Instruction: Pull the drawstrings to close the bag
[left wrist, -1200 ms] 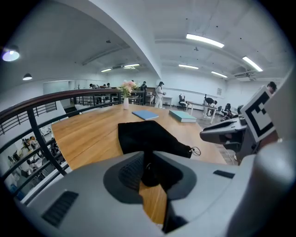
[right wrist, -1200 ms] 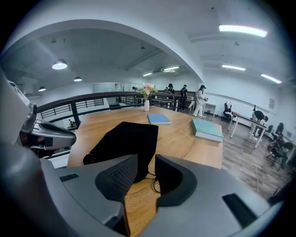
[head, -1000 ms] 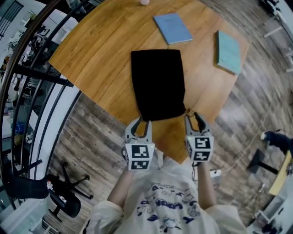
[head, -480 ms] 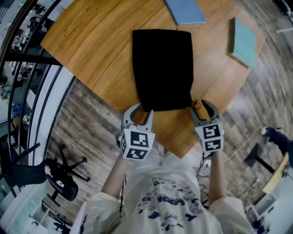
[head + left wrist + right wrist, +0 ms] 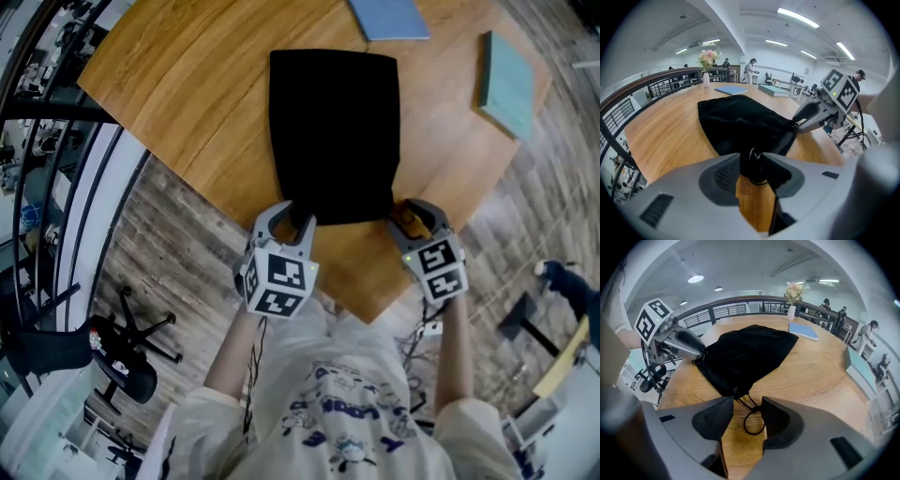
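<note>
A black drawstring bag (image 5: pixel 333 131) is seen lying flat on the wooden table (image 5: pixel 187 103). Its mouth end is turned twd the person and set nr the table's near corner. The L gripper (image 5: pixel 286 217) is held at the bag's near-left corner and the R gripper (image 5: pixel 415 214) at its near-right corner. Both are pointed steeply down at the tabletop, w/ the marker cubes turned up twd the head cam.

In the left gripper view the L jaws are seen spread, having just been opening. The bag's corner w/ its left cord (image 5: pixel 754 166) is framed btwn the tips, and bare wood is shown in the gap below it. Whether the cloth is brushed by either pad can't be told.

In the right gripper view the R jaws are likewise parted, having just been opening. The right cord loop (image 5: pixel 744 423) is laid on the wood btwn the two pads and is knotted just below the bag's corner. It is pinched by neither pad, and wood is visible on both sides of it.

Further back on the table a blue book (image 5: pixel 389 19) and a teal book (image 5: pixel 506 84) are laid, both well apart from the grippers. The blue one is nr the bag's far end. A vase of flowers (image 5: pixel 707 70) is stood at the table's far edge.
</note>
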Tool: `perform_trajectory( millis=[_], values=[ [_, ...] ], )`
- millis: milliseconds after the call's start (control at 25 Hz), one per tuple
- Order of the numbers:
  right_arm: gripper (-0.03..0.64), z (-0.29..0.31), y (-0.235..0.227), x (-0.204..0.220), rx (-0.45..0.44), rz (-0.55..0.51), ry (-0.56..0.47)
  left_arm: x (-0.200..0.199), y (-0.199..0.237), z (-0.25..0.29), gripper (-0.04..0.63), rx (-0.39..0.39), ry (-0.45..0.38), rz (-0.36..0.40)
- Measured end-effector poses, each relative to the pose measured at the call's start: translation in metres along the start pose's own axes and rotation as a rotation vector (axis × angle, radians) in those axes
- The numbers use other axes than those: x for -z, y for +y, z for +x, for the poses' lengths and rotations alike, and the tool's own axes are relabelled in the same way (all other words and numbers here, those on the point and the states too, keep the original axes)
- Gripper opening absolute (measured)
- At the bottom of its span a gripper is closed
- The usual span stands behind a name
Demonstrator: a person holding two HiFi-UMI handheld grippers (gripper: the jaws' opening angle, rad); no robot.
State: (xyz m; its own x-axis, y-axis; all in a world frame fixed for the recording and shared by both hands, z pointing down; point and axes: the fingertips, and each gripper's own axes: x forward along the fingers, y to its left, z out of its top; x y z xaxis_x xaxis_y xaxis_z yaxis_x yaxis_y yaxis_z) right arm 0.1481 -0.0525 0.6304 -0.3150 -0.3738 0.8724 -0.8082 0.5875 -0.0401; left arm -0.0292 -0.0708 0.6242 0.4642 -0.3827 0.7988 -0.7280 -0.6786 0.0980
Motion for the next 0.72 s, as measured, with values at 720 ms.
perform_trajectory(
  millis=[720],
  values=[
    [0.023, -0.01, -0.009, 0.012, 0.066, 0.14, 0.001, -0.01, 0.01, -0.029, 0.043, -0.013, -0.089, -0.151]
  ],
)
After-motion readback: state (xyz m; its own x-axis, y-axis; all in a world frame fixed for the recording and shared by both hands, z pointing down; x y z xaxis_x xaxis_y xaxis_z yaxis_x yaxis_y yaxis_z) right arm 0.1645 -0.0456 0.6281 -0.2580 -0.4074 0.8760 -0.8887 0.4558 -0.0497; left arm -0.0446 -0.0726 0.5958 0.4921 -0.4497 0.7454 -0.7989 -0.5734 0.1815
